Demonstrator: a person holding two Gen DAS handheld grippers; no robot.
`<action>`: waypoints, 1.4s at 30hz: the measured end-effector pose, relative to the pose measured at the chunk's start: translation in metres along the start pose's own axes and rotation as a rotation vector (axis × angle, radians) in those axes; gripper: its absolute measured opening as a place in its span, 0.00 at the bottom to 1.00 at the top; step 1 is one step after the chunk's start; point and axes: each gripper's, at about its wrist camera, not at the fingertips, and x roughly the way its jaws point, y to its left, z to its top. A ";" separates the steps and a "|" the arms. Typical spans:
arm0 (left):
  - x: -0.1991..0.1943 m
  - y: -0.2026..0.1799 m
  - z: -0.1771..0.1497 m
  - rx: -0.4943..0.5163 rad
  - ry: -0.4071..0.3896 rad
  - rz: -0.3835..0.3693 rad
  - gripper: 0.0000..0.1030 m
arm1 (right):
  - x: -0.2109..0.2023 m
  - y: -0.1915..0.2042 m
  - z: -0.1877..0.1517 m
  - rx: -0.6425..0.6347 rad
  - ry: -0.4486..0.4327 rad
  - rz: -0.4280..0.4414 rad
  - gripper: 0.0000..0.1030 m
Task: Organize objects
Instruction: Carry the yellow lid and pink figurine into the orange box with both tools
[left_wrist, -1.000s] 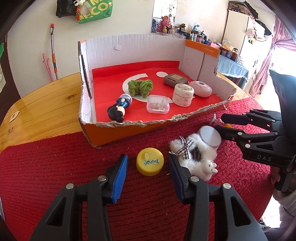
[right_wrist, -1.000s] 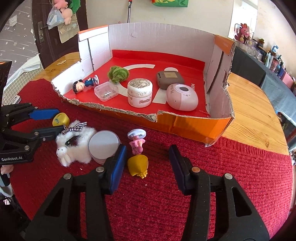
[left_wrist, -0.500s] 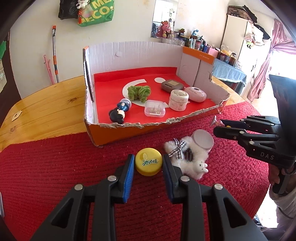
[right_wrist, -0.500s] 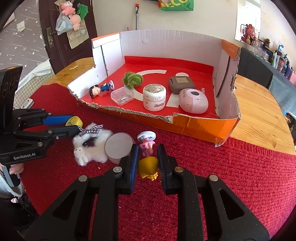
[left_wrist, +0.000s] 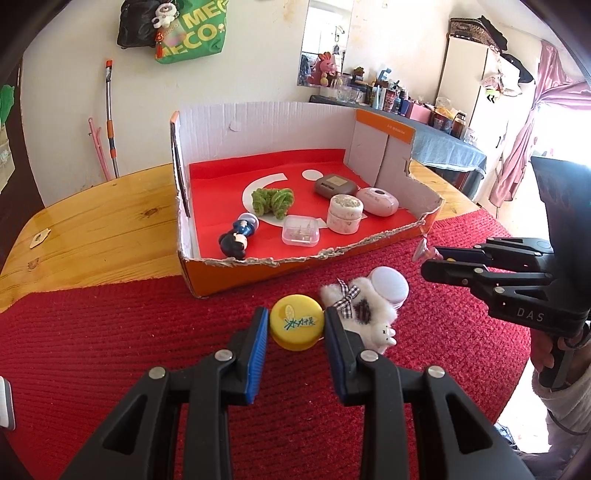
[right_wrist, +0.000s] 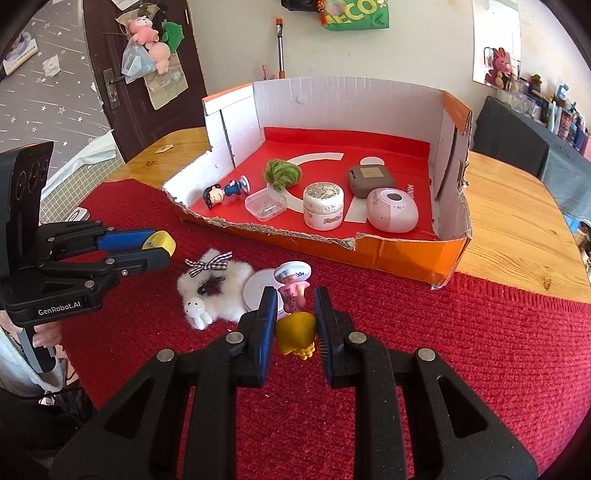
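1 yellow cap (left_wrist: 296, 322) sits clamped between the jaws of the left gripper (left_wrist: 295, 332), both blue pads pressing its sides; in the right wrist view it looks lifted a bit off the mat. 1 small doll (right_wrist: 293, 295) w/ white hat, pink top & yellow skirt is pinched at the skirt by the right gripper (right_wrist: 295, 325), jaws closed tight on it, hat end pointing away from the camera toward the box.

On the red mat (left_wrist: 110, 350), between the 2 grippers: 1 white fluffy toy (left_wrist: 360, 314) w/ a checked bow & a tiny bunny head, and 1 round white tin (left_wrist: 389, 288) touching its far side. Both lie just in front of the box.

1 cardboard box (left_wrist: 258, 122), front wall torn low, red liner inside. It holds 6 things: 1 dark-haired figurine (left_wrist: 238, 238) lying on its side near the front left; 1 green fuzzy scrunchie (left_wrist: 272, 197) behind it; 1 clear plastic case (left_wrist: 301, 230) at front centre; 1 round cream jar (left_wrist: 345, 212) just right of the case; 1 pink oval case (left_wrist: 378, 199) right of the jar; 1 grey-brown case (left_wrist: 334, 184) behind those two.

Box rests partly on the mat, partly on the wooden table (left_wrist: 92, 221). A person's hand (right_wrist: 46, 334) grips the left gripper's handle
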 end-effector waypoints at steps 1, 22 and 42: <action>-0.001 0.001 0.000 -0.002 -0.001 -0.001 0.30 | -0.001 0.000 0.000 0.001 -0.002 0.001 0.19; -0.027 0.003 0.020 0.010 -0.081 0.017 0.30 | -0.006 0.004 0.008 -0.009 -0.016 0.026 0.19; 0.043 0.023 0.121 -0.007 0.039 0.115 0.30 | 0.069 -0.024 0.138 0.062 0.107 0.098 0.19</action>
